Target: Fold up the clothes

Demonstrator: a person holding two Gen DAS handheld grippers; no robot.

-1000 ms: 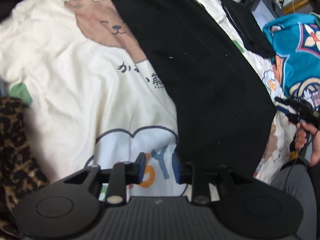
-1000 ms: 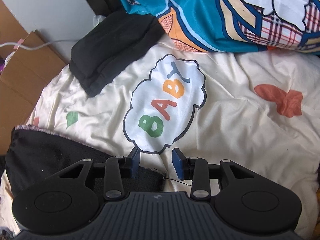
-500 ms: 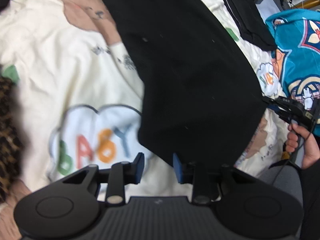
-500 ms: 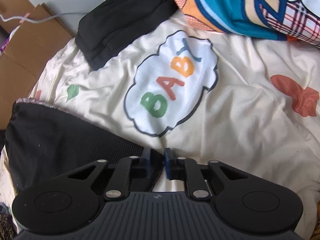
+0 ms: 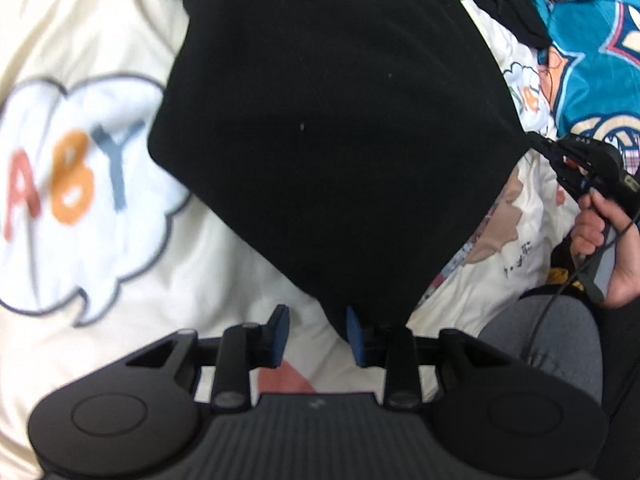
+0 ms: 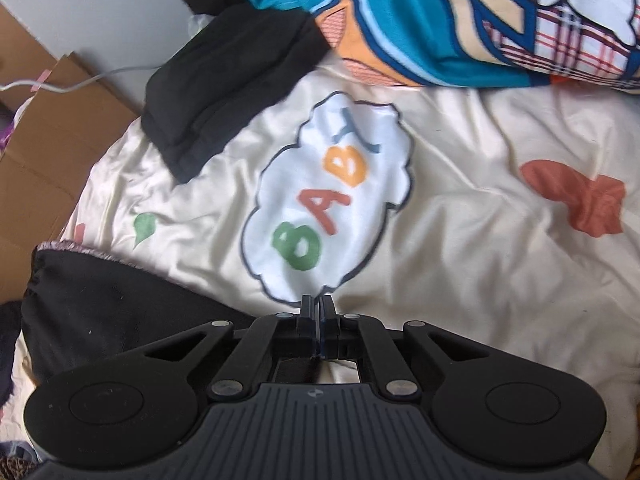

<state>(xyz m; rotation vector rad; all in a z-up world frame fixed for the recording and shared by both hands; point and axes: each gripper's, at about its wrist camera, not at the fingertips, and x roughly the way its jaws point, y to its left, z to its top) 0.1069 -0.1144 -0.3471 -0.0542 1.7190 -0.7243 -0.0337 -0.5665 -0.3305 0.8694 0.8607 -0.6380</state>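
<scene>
Black garment [image 5: 340,128] spread flat on the cream bedsheet [image 5: 100,280], one corner pulled taut toward the right gripper [image 5: 550,152]. Seen from the left wrist view, that corner pinched right at the jaw tips; jaws pressed together after just closing, cloth edge running beneath them in the right wrist view.

Left gripper [image 5: 316,334] spread partway, poised over the near corner, right pad at the hem, nothing pinched yet.

Risks from here: thin bite on the right, likely to slip under a hard pull. Closing on the left now, likely to catch only one layer, or the sheet as well. Uneven lift, then a skewed fold.

Hard to read: left view smeared by blur; layers at the near corner indistinguishable, black on black. Far end of the garment cut off at the top. Actual pinch point in the right wrist view hidden under the gripper body. Folded black stack [image 6: 232,84] and teal printed fabric [image 6: 400,20] well clear.
</scene>
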